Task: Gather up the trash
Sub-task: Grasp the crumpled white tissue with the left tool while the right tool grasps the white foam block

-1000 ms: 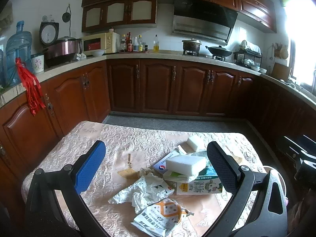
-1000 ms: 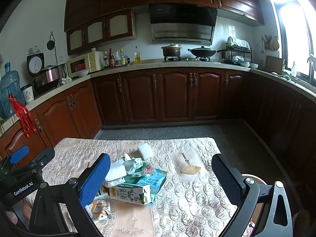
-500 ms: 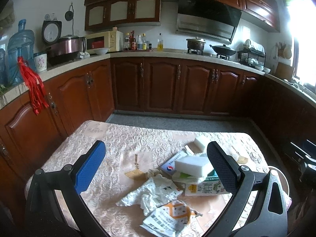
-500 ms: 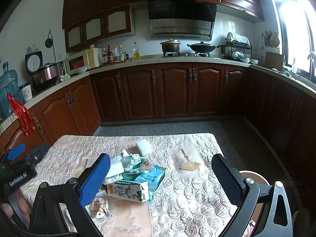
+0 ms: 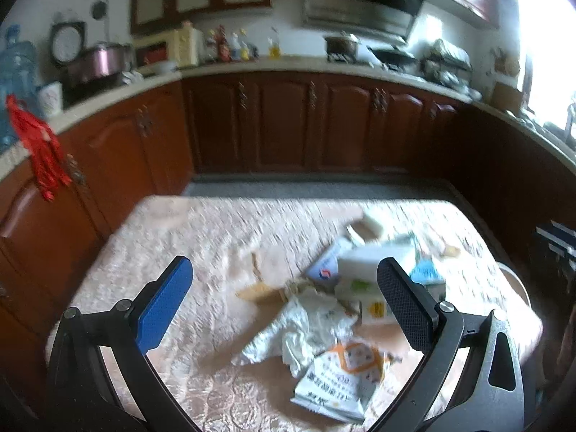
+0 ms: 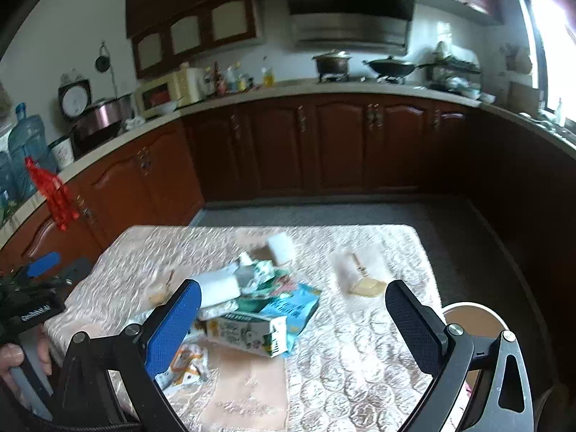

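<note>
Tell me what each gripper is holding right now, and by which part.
Nothing is held. The left gripper and the right gripper are both open above the trash pile, with the white-and-green milk carton lying untouched on the quilted table.

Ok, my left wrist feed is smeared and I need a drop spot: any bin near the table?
Observer: Yes, a round open bin sits just off the table's right edge, past the right hand-held gripper.
Operator: Is the milk carton upright?
Observer: No, it lies on its side, partly on a teal wrapper.
Operator: Right jaws?
Observer: Wide open, holding nothing.
</note>
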